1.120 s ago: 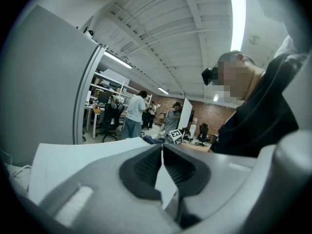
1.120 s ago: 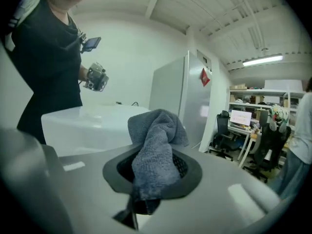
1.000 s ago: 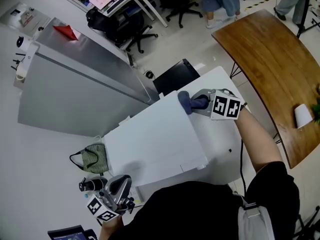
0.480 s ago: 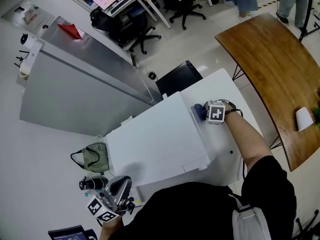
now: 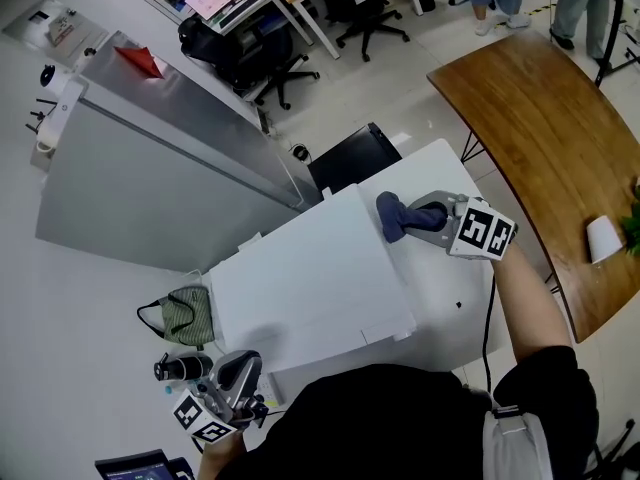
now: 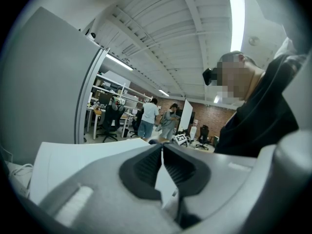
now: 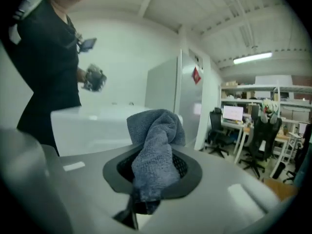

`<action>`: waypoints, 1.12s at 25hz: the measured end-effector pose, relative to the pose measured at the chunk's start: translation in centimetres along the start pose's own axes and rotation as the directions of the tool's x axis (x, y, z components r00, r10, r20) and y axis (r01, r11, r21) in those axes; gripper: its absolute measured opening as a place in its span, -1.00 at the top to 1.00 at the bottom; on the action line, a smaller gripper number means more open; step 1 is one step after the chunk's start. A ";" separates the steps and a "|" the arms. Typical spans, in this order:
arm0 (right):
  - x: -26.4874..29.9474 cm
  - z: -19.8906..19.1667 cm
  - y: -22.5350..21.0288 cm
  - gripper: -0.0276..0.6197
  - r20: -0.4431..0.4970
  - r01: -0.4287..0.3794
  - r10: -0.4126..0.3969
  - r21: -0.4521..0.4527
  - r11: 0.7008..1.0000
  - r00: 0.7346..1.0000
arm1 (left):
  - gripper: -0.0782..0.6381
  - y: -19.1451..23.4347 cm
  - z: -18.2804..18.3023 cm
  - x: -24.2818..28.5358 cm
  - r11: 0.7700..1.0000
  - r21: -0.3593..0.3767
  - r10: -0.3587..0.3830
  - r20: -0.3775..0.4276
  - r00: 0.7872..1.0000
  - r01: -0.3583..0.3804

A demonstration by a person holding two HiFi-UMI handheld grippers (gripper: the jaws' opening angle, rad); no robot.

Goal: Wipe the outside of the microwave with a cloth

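Note:
The white microwave point(image 5: 300, 288) is a big box seen from above in the head view, standing on a white table point(image 5: 450, 298). A dark blue cloth point(image 5: 395, 218) hangs from my right gripper point(image 5: 418, 218), which is shut on it and presses it against the microwave's upper right edge. In the right gripper view the cloth point(image 7: 156, 150) bunches up between the jaws of that gripper point(image 7: 151, 174), with the microwave point(image 7: 92, 126) just beyond. My left gripper point(image 5: 243, 371) stays low at the microwave's near left corner; its jaws point(image 6: 162, 155) are shut with nothing in them.
A tall grey cabinet point(image 5: 150, 168) stands behind the microwave. A green bag point(image 5: 188, 318) lies to the microwave's left. A black box point(image 5: 350, 153) sits on the floor beyond the table. To the right is a curved wooden table point(image 5: 540, 118) with a white cup point(image 5: 603, 238).
My right gripper has carried the cloth a short way right along the microwave's far right edge, and the hand twisted and turned back. The left gripper has not moved.

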State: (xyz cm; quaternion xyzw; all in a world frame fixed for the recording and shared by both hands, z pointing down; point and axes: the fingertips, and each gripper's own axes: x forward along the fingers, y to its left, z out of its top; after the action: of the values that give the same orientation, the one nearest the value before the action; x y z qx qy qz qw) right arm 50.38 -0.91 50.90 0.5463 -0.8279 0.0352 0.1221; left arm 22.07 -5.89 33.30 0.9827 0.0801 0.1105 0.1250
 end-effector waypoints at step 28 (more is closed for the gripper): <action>4.2 -14.3 4.4 0.70 -0.453 -0.151 0.136 0.003 0.989 0.881 | 0.75 -1.3 0.2 -0.3 1.000 0.025 0.002 0.004 1.000 -0.002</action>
State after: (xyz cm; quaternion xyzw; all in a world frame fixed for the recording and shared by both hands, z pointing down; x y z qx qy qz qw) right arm 47.17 -0.18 66.06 0.4585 -0.8154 0.1566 0.3169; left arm 21.66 -4.77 32.76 0.9845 0.0803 0.1078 0.1129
